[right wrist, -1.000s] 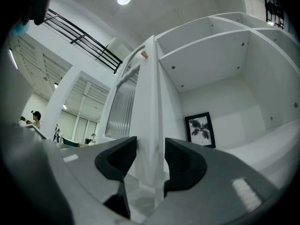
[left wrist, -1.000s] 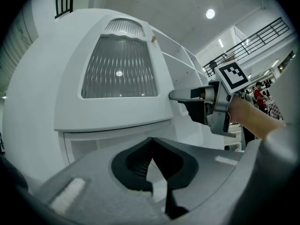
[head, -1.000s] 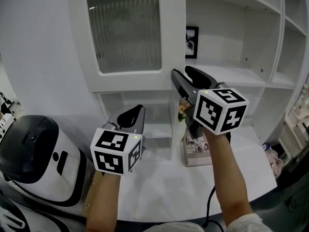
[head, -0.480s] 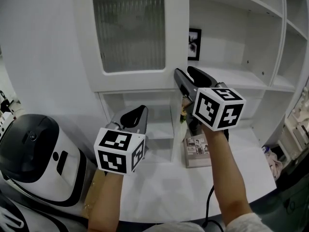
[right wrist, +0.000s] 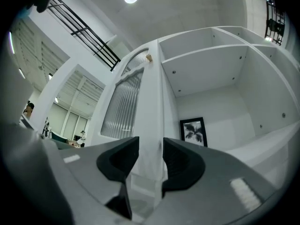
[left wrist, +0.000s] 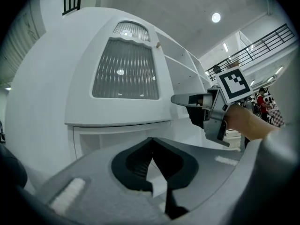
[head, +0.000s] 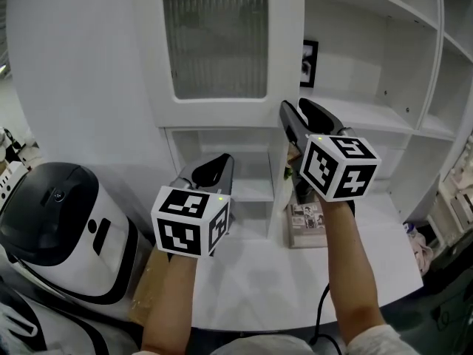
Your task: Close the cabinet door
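The white cabinet door [head: 214,46] with its ribbed glass pane stands open, swung out to the left of the open shelves [head: 369,117]. My right gripper [head: 303,120] straddles the door's free edge near its lower corner. In the right gripper view the door edge [right wrist: 151,125] fills the gap between the jaws of my right gripper [right wrist: 151,149], which are closing and look to touch it on both sides. My left gripper [head: 214,170] hangs lower and to the left, shut on nothing, level with the small lower shelves. The left gripper view shows its tips [left wrist: 151,142] together, the door [left wrist: 125,74] above, and the right gripper [left wrist: 180,99].
A black-and-white domed appliance [head: 59,228] stands at the left by the counter [head: 259,279]. A framed picture [head: 309,63] stands inside the cabinet, and a booklet [head: 307,224] lies on the counter under the right gripper. Brown cardboard [head: 151,287] lies near the left arm.
The head view has swung a little, so everything sits further right in the frame. Both grippers keep their places against the cabinet. The right jaws still straddle the door edge.
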